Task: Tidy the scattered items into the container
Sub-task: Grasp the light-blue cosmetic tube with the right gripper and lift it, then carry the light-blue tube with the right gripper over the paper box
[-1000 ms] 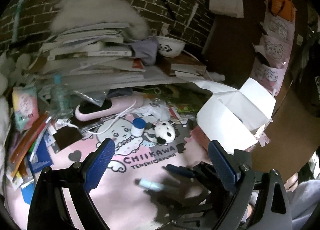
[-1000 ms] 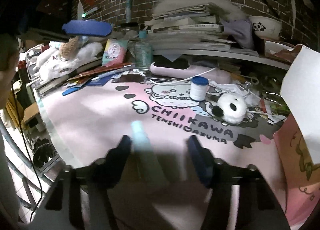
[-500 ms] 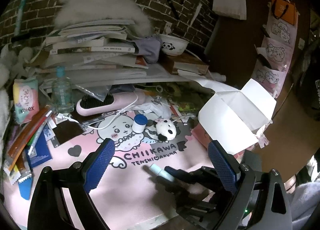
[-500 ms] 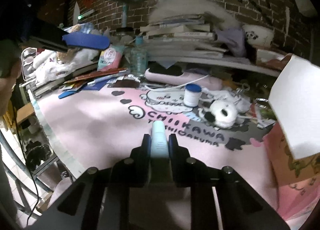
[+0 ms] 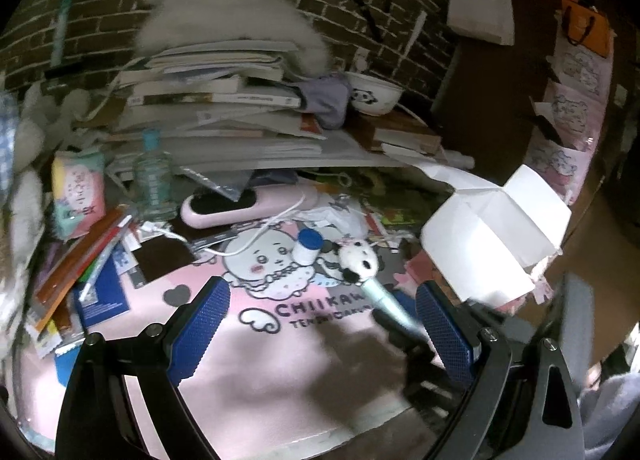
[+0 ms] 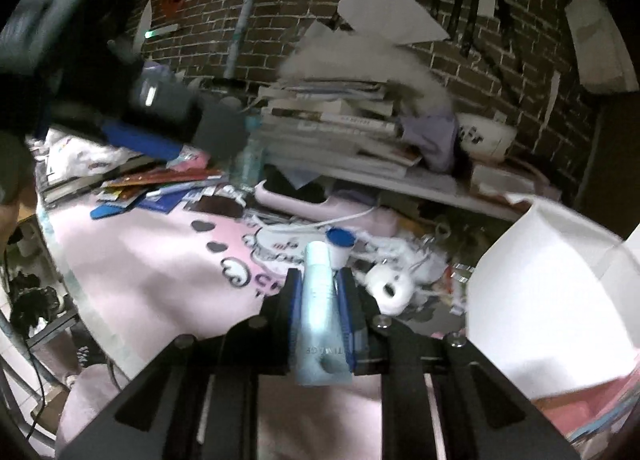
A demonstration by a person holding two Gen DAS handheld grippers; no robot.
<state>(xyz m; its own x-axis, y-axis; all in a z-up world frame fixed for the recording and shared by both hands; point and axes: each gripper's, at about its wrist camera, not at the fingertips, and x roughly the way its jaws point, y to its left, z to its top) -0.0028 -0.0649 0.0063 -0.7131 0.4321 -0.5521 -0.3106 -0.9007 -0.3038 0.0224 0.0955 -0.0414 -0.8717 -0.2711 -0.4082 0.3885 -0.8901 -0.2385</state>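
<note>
The right gripper (image 6: 319,292) is pinching a pale blue tube (image 6: 320,300) between its blue pads, cap end pointing away and the crimped end toward the camera, lifted clear above the pink mat (image 6: 160,272). In the left wrist view the same tube (image 5: 386,300) shows just inside the right-hand finger, its cap close to the panda plush (image 5: 360,260). The left gripper (image 5: 322,324) is spread wide with nothing between its blue pads, hanging over the near part of the mat.

The white container (image 5: 496,236), a folded paper box with its flaps standing open, sits at the right edge of the mat; in the right wrist view it (image 6: 548,300) fills the right side, just right of the held tube.

On the mat, a small white bottle with a blue cap (image 5: 308,246) stands just left of the panda plush, with a white cable (image 5: 256,236) lying beside it. Farther back lie a pink hairbrush (image 5: 248,206) and a clear water bottle (image 5: 154,184), and behind them a tall stack of books and papers (image 5: 224,108) against the brick wall (image 5: 100,16). A panda bowl (image 5: 374,94) sits to the right of the stack
</note>
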